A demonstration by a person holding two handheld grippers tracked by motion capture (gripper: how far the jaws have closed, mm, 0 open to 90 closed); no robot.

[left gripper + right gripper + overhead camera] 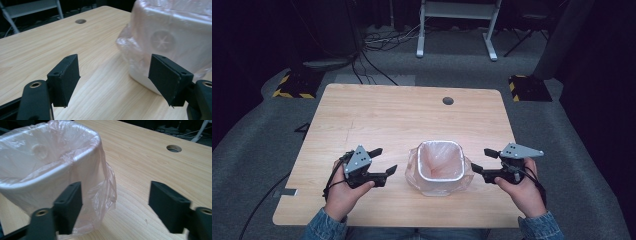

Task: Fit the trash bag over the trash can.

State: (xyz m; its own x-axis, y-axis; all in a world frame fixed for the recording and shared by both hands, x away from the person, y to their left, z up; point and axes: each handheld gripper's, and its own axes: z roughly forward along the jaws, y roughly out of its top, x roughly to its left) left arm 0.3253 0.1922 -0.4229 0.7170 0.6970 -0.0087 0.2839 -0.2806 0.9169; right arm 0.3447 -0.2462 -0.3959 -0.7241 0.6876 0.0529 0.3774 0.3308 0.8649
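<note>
A small white bin [440, 167] stands upright on a light wooden table [402, 120], near the edge closest to the person and a little right of the middle. A thin pinkish plastic bag [439, 157] lines the bin; its top is folded over the rim and hangs loose and crinkled down the outside walls.

The person's two hands come in from the bottom of the high view, one on each side of the bin, both in denim sleeves. The left gripper [383, 161] sits to the left of the bin and points toward it. Its jaws stand wide apart and released, with nothing between them. In the left gripper view, bare table shows between the black pads [67, 75], and the bagged bin [172, 42] rises just beyond the right-hand pad, close but apart.

The right gripper [483, 161] sits to the right of the bin, also aimed at it. Its jaws are spread wide and hold nothing. In the right gripper view the loose bag [102, 187] hangs just past the left-hand pad [70, 205], not pinched.

A round cable hole [448, 101] lies near the table's far edge.
</note>
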